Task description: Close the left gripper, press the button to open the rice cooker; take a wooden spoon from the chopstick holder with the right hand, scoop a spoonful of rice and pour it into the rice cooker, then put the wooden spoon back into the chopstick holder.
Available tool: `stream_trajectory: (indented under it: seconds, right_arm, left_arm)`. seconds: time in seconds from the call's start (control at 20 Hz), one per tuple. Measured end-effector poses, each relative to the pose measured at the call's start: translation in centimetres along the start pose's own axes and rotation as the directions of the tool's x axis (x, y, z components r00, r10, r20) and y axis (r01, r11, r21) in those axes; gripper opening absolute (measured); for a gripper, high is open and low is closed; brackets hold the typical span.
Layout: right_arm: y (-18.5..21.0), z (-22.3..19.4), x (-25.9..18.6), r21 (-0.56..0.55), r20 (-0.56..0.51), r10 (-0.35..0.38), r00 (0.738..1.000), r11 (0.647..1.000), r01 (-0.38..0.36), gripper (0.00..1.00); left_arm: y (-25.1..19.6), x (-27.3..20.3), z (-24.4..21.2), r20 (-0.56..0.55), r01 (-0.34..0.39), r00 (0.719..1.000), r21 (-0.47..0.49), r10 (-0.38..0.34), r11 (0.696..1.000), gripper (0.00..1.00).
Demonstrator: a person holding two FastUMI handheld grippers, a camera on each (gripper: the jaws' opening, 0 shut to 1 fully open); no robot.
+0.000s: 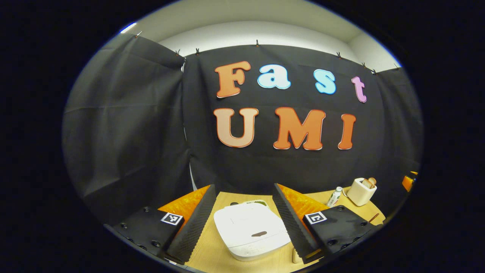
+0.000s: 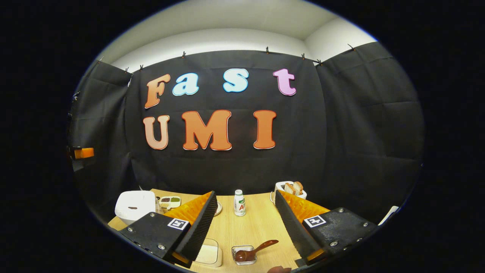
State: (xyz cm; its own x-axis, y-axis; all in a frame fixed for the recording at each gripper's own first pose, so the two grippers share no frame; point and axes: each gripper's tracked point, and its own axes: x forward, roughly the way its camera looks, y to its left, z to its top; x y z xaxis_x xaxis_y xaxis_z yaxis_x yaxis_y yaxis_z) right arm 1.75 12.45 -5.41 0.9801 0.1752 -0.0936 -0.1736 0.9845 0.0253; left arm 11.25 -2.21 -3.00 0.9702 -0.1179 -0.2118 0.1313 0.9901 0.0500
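Lying flat, wooden spoon [image 2: 254, 250], handle pointing up-right, bowl lower-left

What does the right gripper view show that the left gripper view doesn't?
Right gripper view alone: a wooden spoon resting in a small clear dish, a container of rice, and a divided tray beside the rice cooker. Left gripper view alone: the cooker's closed lid up close, between open fingers. Both share the cooker, the small white bottle, the toaster with bread, and the wooden table.

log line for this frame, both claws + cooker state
left claw: open, over rice cooker | lid: shut | right claw: open, empty | wooden spoon: in small dish on table
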Motion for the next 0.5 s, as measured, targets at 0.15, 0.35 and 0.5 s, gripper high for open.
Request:
stream_trajectory:
  seconds: [0.15,0.35,0.5]
  right_arm:
    - [-0.7,0.4,0.1,-0.002,0.018,-0.015,1.0,1.0,0.015,0.95]
    - [-1.1,0.4,0.4,-0.017,0.025,-0.026,0.999,1.0,0.026,0.95]
    - [-1.3,0.4,0.6,-0.018,0.032,-0.03,0.999,0.999,0.031,0.95]
  left_arm:
    - [1.1,-1.8,2.0,0.04,-0.001,0.999,-0.073,0.004,0.997,0.99]
    - [2.7,-2.5,3.5,0.083,-0.043,0.995,-0.069,0.048,0.997,0.99]
    - [2.9,-2.4,4.0,0.098,-0.041,0.994,-0.087,0.05,0.995,0.99]
